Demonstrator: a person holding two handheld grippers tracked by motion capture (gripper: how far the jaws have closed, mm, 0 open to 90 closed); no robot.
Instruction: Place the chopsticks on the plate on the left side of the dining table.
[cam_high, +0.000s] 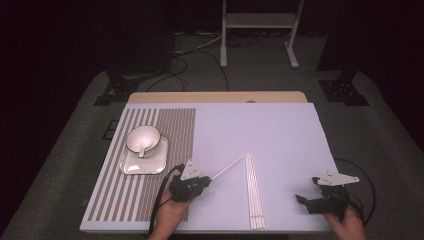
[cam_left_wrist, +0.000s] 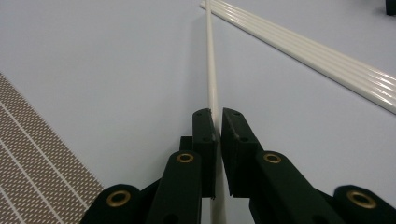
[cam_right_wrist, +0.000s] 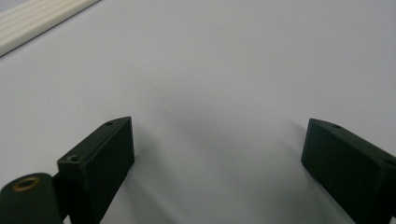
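Note:
My left gripper (cam_high: 206, 180) is shut on one end of a single white chopstick (cam_high: 229, 167), which slants up and right toward the top of a row of several white chopsticks (cam_high: 254, 192). In the left gripper view the jaws (cam_left_wrist: 218, 122) pinch that chopstick (cam_left_wrist: 211, 70), and the row of chopsticks (cam_left_wrist: 322, 56) lies to its right. My right gripper (cam_high: 301, 199) rests low at the table's front right. Its jaws stand wide open (cam_right_wrist: 217, 144) over bare white table, with the chopstick row's end (cam_right_wrist: 37, 16) at the top left.
A white bowl (cam_high: 142, 138) with a spoon sits on a white square plate (cam_high: 145, 162) on a brown striped placemat (cam_high: 165, 150) at the left. The white tabletop (cam_high: 270, 130) stretches between them. Beyond the table stand a dark floor, cables and a white rack (cam_high: 260, 22).

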